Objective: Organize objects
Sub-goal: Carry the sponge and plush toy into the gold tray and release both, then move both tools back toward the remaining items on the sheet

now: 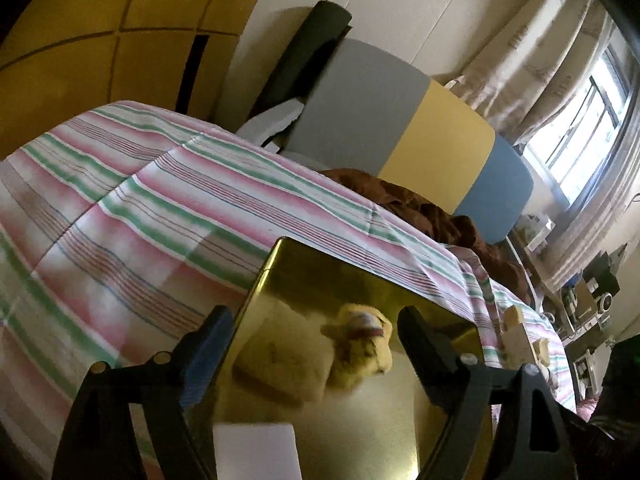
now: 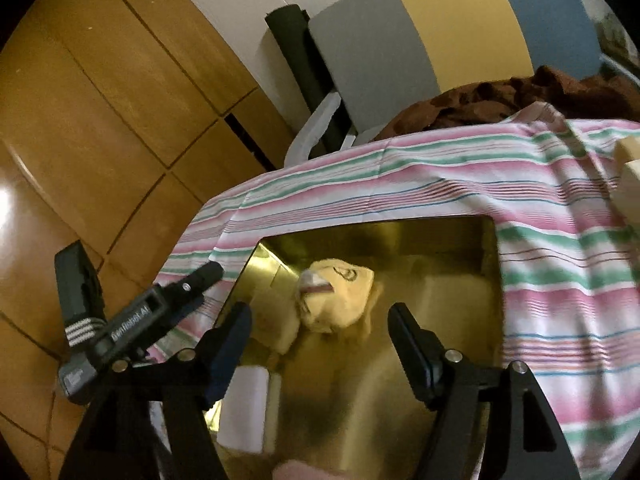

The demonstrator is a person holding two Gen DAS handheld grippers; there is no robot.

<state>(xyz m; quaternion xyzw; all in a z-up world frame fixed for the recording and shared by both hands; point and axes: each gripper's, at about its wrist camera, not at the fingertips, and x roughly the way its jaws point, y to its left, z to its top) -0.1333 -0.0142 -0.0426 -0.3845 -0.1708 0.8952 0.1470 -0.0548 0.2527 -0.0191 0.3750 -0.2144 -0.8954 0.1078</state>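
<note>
both claws hover over a shiny gold box that sits open on a bed covered with a pink, green and white striped sheet (image 2: 460,184).

left gripper (image 1: 316,344): its two black fingers are spread wide and grip nothing. they reach out above the gold box (image 1: 356,280), one finger near the box's left edge, the other over its right part.

right gripper (image 2: 320,332): its fingers are also spread wide and hold nothing. they hang over the same gold box (image 2: 452,248), framing the middle of its inside. part of the left gripper shows at the left of this view, a black body with small white lettering, over the box's left corner.

inside the box lies a yellow plush toy (image 2: 340,296) with a red and white patch, near the centre and blurred in both views. a pale cream block (image 2: 452,300) rests to its right, and a white block (image 2: 248,408) lies close to the near left corner. whether these touch the plush cannot be told.

on the sheet to the right of the box stand pale wooden blocks (image 1: 518,336). a rumpled brown cloth (image 2: 500,100) lies at the head of the bed, in front of a grey, yellow and blue headboard (image 2: 460,28). a wooden wardrobe (image 2: 100,80) stands to the left.
</note>
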